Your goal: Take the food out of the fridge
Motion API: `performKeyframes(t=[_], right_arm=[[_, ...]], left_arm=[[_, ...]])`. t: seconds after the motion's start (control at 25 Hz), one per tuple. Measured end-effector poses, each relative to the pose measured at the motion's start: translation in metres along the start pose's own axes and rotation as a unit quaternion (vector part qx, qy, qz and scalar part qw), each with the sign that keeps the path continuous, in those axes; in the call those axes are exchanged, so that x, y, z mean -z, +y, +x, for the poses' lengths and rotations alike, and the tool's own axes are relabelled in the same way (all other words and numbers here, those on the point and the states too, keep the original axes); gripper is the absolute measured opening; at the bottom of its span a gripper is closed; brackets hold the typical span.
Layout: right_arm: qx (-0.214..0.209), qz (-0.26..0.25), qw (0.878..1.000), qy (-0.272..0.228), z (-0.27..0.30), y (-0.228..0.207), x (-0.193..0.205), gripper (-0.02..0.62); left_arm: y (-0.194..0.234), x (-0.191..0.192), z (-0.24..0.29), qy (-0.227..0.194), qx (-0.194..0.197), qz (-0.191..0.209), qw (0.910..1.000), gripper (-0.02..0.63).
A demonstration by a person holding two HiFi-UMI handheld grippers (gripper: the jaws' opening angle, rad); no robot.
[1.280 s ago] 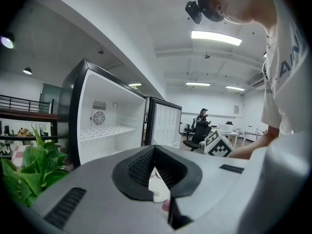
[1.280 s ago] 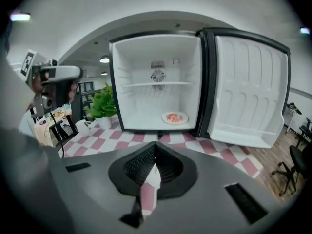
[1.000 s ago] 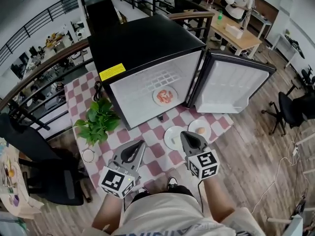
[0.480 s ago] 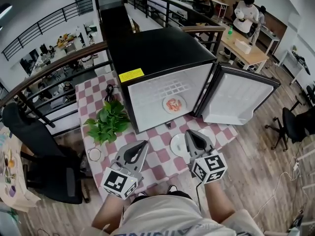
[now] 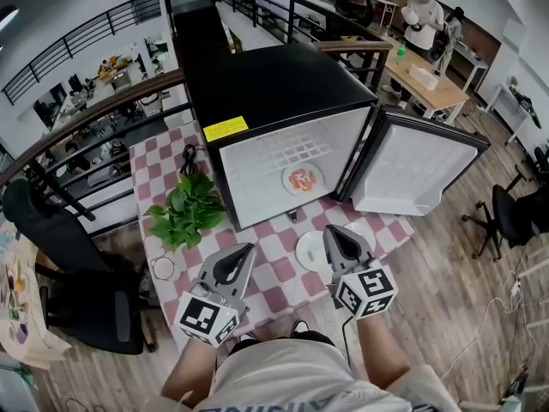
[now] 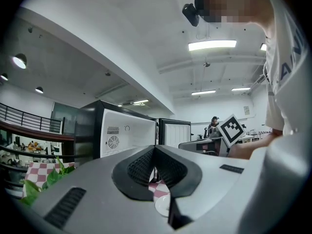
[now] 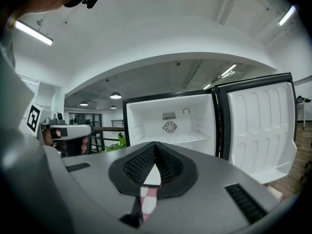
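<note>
Door (image 5: 420, 166) swung wide | food plate (image 5: 303, 179) inside fridge (image 5: 274, 93) opening

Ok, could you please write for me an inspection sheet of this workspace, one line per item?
Surface: checked tablecloth.
Job's things: fridge with door open; plate of food inside; empty white plate on the tablecloth in front.
Clutter: potted plant, small round dish.
Grippers: left gripper and right gripper over the tablecloth's near edge, tongs shut, empty.
Cables: black cable left of the fridge.
Surroundings: railing, office chair, people at a desk.
</note>
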State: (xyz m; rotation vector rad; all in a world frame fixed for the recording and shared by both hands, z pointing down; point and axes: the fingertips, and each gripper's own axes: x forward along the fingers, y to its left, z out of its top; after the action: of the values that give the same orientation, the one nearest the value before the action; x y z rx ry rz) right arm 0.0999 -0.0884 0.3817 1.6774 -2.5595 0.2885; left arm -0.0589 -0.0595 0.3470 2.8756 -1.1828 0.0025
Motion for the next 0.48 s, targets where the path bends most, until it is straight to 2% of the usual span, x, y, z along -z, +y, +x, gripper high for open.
performKeyframes(t=[0.12, 0.28, 0.36, 0.48], right_arm=[[0.004, 0.023, 1.000, 0.015, 0.005, -0.009, 0.012, 0.020], [0.022, 0.125, 0.990, 0.058, 0.023, -0.040, 0.045, 0.023], [0.026, 0.193, 0.978, 0.078, 0.036, -0.059, 0.065, 0.030], [0.033, 0.300, 0.948, 0.099, 0.055, -0.085, 0.093, 0.106]], left_arm=[[0.001, 0.004, 0.001, 0.004, -0.004, -0.003, 1.0000, 0.006], [0.001, 0.010, 0.004, 0.012, -0.011, -0.007, 0.9998, 0.006], [0.002, 0.013, 0.006, 0.017, -0.016, -0.009, 0.9997, 0.006], [0.005, 0.020, 0.008, 0.029, -0.028, -0.015, 0.9991, 0.006]])
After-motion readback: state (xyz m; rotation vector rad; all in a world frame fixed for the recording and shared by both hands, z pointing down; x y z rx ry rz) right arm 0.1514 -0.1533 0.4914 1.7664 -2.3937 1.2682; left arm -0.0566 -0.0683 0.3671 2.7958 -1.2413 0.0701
